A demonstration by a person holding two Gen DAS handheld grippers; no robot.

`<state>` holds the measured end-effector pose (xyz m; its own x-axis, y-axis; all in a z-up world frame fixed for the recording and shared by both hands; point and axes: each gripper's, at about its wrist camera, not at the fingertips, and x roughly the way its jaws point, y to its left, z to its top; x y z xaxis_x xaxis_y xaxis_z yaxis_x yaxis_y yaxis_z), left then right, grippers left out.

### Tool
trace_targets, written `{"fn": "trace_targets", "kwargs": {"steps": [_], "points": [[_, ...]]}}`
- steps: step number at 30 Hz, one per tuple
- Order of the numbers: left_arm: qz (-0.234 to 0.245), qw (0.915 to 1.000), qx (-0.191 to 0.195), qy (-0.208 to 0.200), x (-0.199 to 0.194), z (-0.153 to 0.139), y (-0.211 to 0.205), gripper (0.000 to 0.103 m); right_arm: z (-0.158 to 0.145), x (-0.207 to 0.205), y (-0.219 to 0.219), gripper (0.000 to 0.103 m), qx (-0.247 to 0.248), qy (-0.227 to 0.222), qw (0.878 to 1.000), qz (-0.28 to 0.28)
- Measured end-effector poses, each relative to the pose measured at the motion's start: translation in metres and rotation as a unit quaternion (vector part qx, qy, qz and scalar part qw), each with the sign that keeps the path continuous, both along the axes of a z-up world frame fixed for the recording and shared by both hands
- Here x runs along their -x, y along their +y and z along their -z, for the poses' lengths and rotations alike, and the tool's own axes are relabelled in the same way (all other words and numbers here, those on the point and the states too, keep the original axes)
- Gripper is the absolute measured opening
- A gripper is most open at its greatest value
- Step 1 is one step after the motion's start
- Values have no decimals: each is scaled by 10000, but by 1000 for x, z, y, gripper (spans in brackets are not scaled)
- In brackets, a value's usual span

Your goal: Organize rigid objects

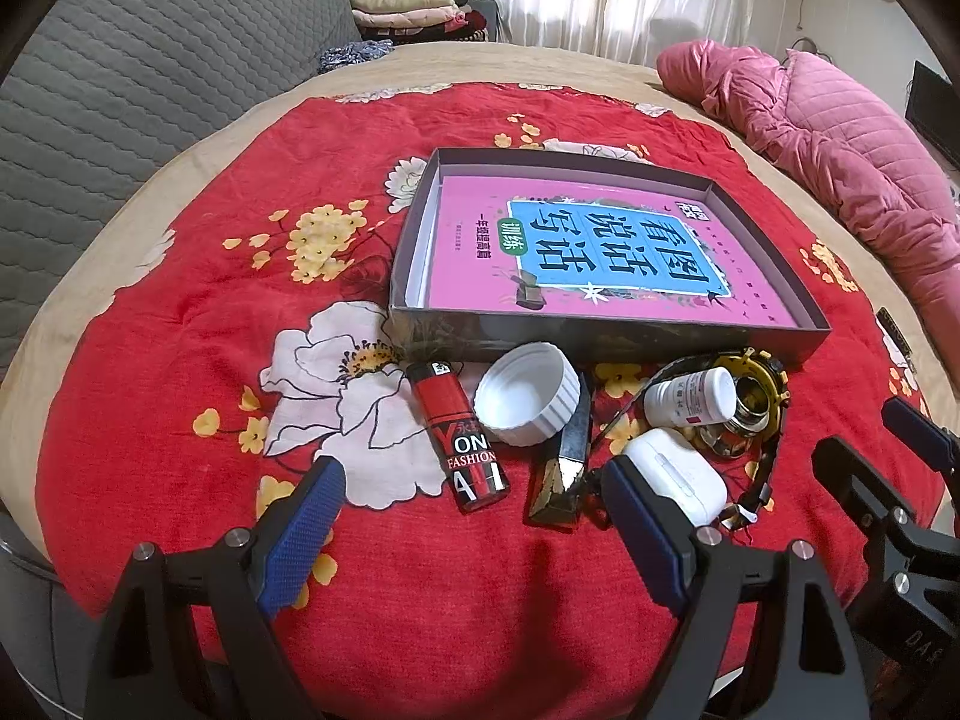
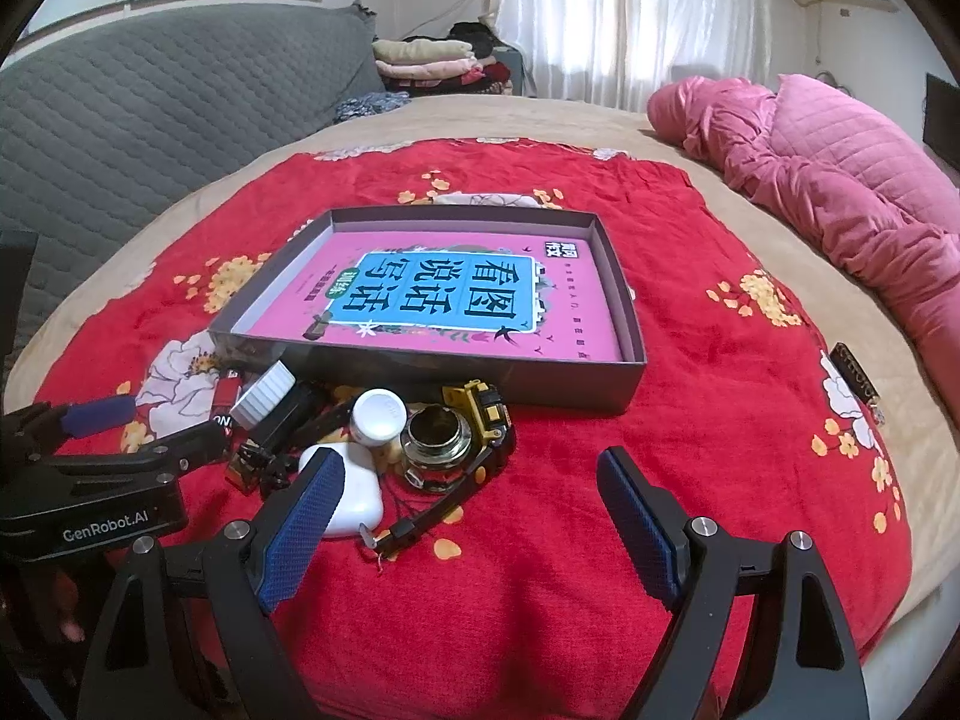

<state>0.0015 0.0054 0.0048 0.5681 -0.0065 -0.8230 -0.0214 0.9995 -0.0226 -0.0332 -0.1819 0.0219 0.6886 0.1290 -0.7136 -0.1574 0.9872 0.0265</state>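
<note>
Left gripper [image 1: 474, 516] fingers apart, empty. Red lighter [image 1: 457, 435] lies on the bed just ahead, between the fingers, long axis roughly along them. Right gripper [image 2: 471, 507] also spread, empty; earbud case [image 2: 354, 498] beside its left finger. Left is nearer the lighter; grey tray [image 1: 600, 336] beyond.

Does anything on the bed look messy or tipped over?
Yes. The small things sit in a jumbled pile in front of the box instead of inside it. The little white pill bottle lies on its side against the watch, and the red lighter lies flat. Only a pink book is in the box.
</note>
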Motion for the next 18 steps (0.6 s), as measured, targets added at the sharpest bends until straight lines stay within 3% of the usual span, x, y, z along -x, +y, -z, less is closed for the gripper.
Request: {"fn": "trace_targets", "kwargs": {"steps": [18], "points": [[-186,9997,114,85,1,2,22,87,3,-4,-14,87,-262,49,9996,114]]}}
